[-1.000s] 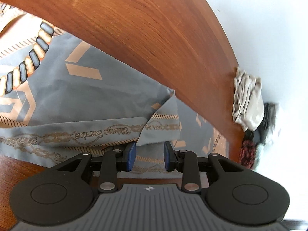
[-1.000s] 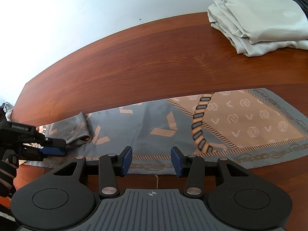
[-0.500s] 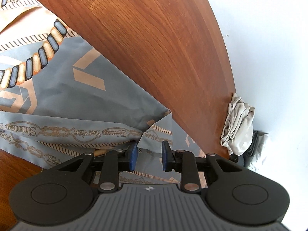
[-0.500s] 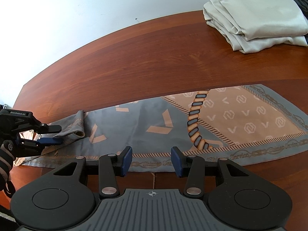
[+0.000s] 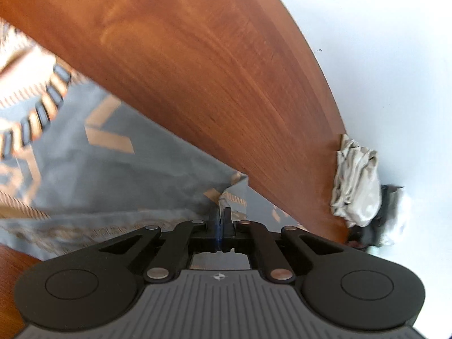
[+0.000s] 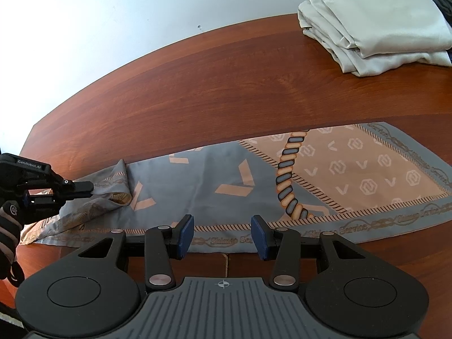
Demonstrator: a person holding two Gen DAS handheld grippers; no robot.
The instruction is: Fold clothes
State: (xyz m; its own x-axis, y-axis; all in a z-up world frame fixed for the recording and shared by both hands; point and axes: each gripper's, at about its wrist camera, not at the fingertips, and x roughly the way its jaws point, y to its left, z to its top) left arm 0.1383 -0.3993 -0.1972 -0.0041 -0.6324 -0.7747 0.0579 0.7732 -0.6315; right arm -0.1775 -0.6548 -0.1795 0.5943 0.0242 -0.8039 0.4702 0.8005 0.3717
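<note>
Left tool [image 5: 223,220] has just been closing and is now clenched on the turned-over end of the scarf [image 6: 226,180] (grey and tan, lying as a long band along the near edge of the worktop [image 6: 226,90]); right tool [image 6: 223,234] hangs released just above the scarf's near hem, gripping nothing. Step in hand looks like taking hold for the next fold, so the right tool likely needs to pinch the hem before both carry the cloth over. No containers in view, only a folded beige pile [image 6: 373,25] at the far right.
</note>
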